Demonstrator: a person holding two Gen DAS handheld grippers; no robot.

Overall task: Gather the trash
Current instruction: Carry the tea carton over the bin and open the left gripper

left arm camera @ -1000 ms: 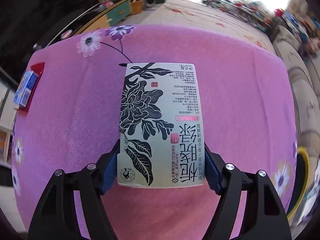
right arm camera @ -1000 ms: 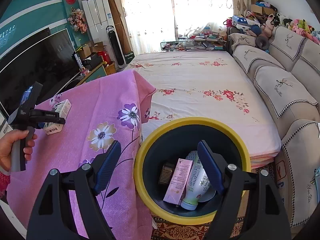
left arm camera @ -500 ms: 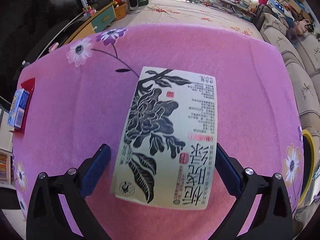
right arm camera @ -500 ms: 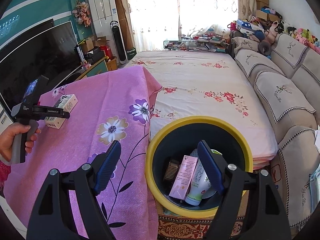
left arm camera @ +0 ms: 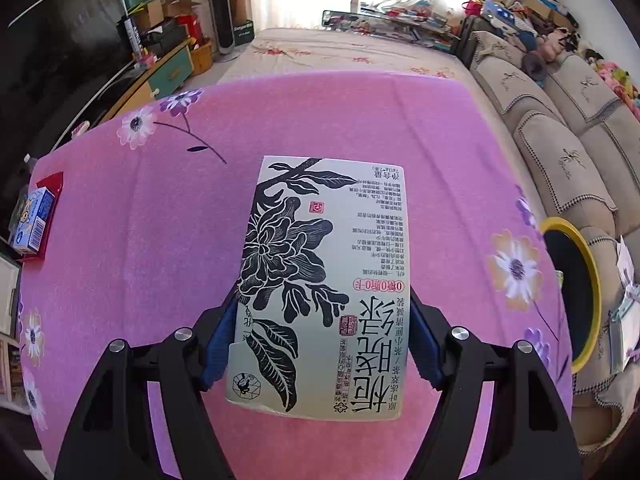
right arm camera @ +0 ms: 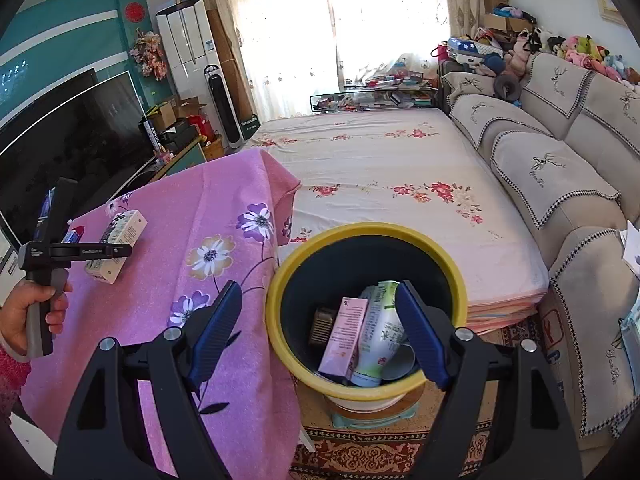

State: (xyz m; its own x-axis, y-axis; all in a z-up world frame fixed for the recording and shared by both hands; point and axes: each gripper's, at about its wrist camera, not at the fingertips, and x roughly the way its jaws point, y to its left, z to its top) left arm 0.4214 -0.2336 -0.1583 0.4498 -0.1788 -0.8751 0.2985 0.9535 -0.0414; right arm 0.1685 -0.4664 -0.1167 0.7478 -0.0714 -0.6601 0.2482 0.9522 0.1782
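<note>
Left gripper jaws just closing, clamped on tea box; right gripper apart, empty above bin holding several items; box not yet binned.

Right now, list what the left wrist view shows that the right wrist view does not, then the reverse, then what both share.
Left wrist only: the blue pads of the left gripper pressed on the tea box's sides, its printed flower face, and a small blue carton at the table's far left edge.

Right wrist only: the open, empty right gripper, the pink box and green tube inside the bin, and the hand holding the left gripper.

Both: the pink flowered cloth, the tea box, the yellow-rimmed bin.
</note>
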